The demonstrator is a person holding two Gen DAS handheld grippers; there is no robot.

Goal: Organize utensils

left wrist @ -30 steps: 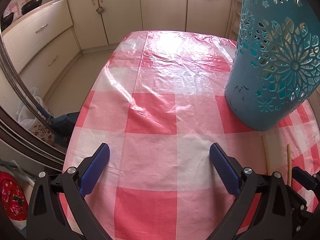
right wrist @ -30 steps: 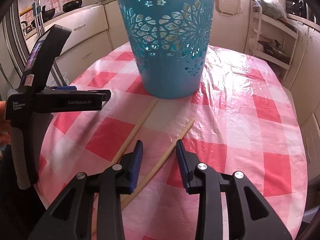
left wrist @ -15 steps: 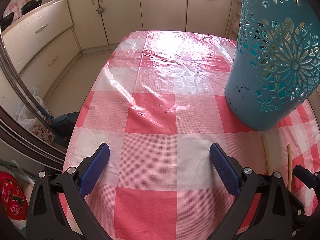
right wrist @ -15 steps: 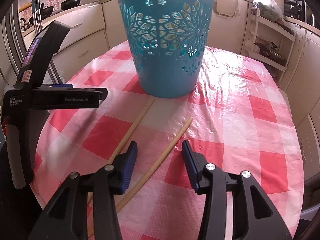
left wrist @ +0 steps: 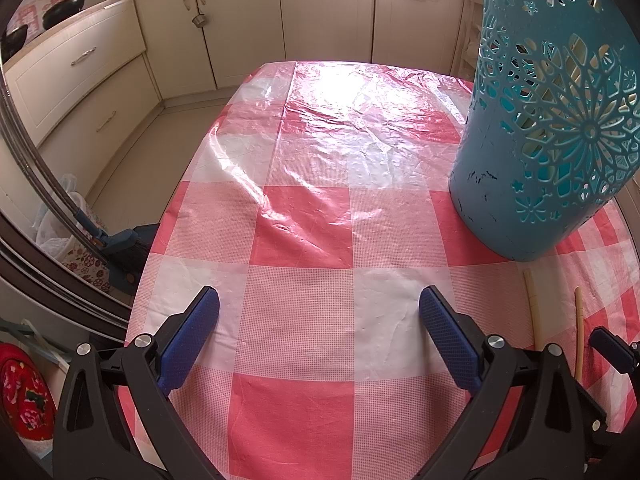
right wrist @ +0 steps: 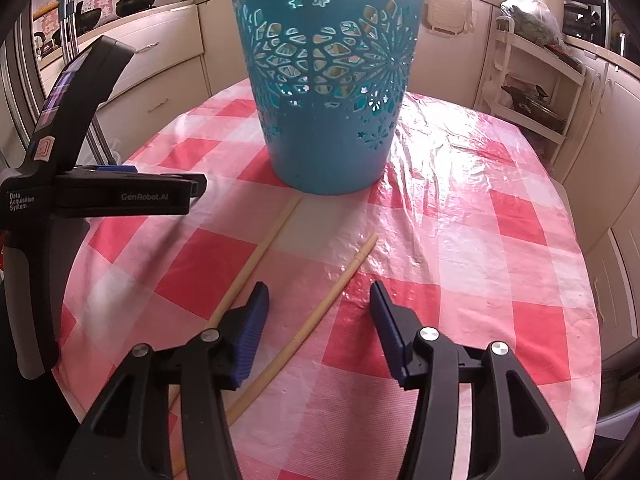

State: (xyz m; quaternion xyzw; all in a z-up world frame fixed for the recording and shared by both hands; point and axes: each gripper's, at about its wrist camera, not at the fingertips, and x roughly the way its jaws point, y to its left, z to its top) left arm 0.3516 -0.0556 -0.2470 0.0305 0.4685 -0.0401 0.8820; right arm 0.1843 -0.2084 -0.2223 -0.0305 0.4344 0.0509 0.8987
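Observation:
Two long pale wooden chopsticks lie on the red-and-white checked tablecloth in front of a teal cut-out basket. The right chopstick runs between my right gripper's open jaws, below them. The left chopstick passes under the left finger. My left gripper is wide open and empty over bare cloth; the basket stands to its right, with both chopsticks at the right edge. Pale sticks show inside the basket.
The left gripper's body stands at the left in the right wrist view. The table edge drops off at the left to the floor, where a blue dustpan lies. Kitchen cabinets stand behind.
My right gripper has opened wider and drawn back slightly from the basket, still over the right chopstick. The left gripper has not moved.

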